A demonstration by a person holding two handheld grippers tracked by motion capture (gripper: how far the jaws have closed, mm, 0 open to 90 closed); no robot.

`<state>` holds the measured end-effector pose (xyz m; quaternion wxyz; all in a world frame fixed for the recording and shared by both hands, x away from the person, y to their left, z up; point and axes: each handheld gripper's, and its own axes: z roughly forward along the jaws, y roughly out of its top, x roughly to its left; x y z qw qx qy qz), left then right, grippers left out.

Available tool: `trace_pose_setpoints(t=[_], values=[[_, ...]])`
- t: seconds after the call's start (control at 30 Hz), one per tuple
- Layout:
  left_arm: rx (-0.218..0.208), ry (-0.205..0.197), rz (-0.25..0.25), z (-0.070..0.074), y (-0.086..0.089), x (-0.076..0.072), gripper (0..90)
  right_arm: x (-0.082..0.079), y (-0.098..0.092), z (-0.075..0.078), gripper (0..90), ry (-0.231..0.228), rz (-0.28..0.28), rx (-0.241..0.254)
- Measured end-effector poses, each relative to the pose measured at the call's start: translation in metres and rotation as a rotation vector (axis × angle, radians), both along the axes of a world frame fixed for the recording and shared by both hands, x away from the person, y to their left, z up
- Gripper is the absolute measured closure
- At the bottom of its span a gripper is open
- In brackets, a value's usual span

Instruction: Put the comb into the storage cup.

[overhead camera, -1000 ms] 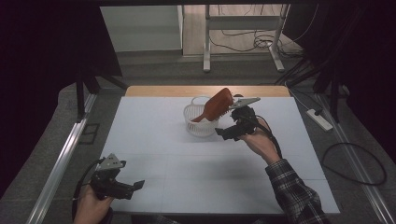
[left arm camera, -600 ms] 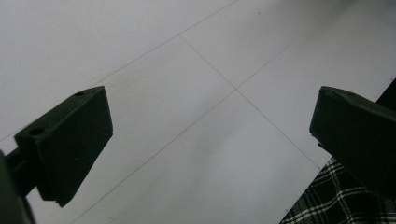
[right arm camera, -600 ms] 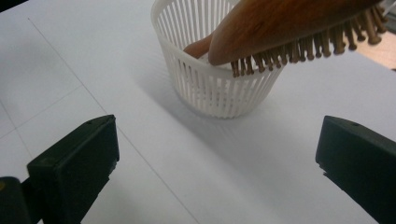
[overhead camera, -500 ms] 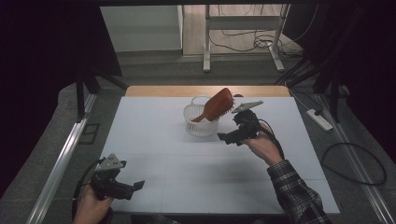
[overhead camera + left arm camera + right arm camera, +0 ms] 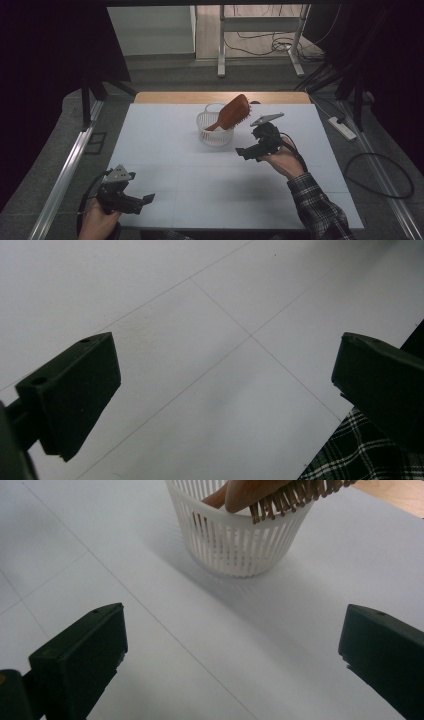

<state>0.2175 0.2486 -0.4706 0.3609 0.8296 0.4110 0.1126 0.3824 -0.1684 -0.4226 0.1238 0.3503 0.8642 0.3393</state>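
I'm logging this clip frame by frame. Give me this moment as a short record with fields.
basket: white slatted basket upright on the white table
brush: brown hairbrush standing handle-down in it, head leaning over the rim
right gripper: open, apart from the basket, holding nothing
left gripper: open near the table's front edge, holding nothing

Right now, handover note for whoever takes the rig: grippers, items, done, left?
Right gripper: open, holding nothing, just right of the basket, jaws pointing at it.
Left gripper: open, holding nothing, low at the near left of the table.
Brush: handle down in the basket, head leaning out over the rim, bristles facing right.
Done: brush is in the basket, not held.
Left: probably nothing but parking the grippers; check the leaning brush does not tip the basket.
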Motion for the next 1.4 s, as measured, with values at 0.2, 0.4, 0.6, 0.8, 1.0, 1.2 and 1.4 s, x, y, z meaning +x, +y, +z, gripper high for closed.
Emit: trace_pose_setpoints(t=[0.2, 0.4, 0.6, 0.8, 1.0, 1.2, 1.4], values=[[-0.005, 0.002, -0.001, 0.000, 0.000, 0.000, 0.1, -0.006, -0.003, -0.001, 0.0, -0.013, 0.011, 0.009], [-0.004, 0.000, -0.002, 0.000, 0.000, 0.000, 0.1, -0.013, -0.006, 0.001, 0.0, -0.025, 0.024, 0.035], [-0.003, 0.000, -0.003, 0.000, 0.000, 0.000, 0.1, -0.021, -0.011, 0.001, 0.0, -0.031, 0.031, 0.049], [-0.001, 0.000, -0.005, 0.000, 0.000, 0.000, 0.1, -0.028, -0.017, 0.002, 0.0, -0.041, 0.026, 0.050], [-0.006, 0.001, -0.002, 0.000, 0.000, 0.000, 0.1, -0.036, -0.024, 0.002, 0.0, -0.040, 0.030, 0.049], [-0.025, 0.000, 0.009, 0.000, 0.003, 0.000, 0.0, -0.043, -0.029, -0.001, 0.0, -0.038, 0.031, 0.040], [-0.025, -0.002, 0.010, 0.000, 0.003, 0.000, 0.0, -0.050, -0.035, -0.002, 0.0, -0.043, 0.031, 0.037]])
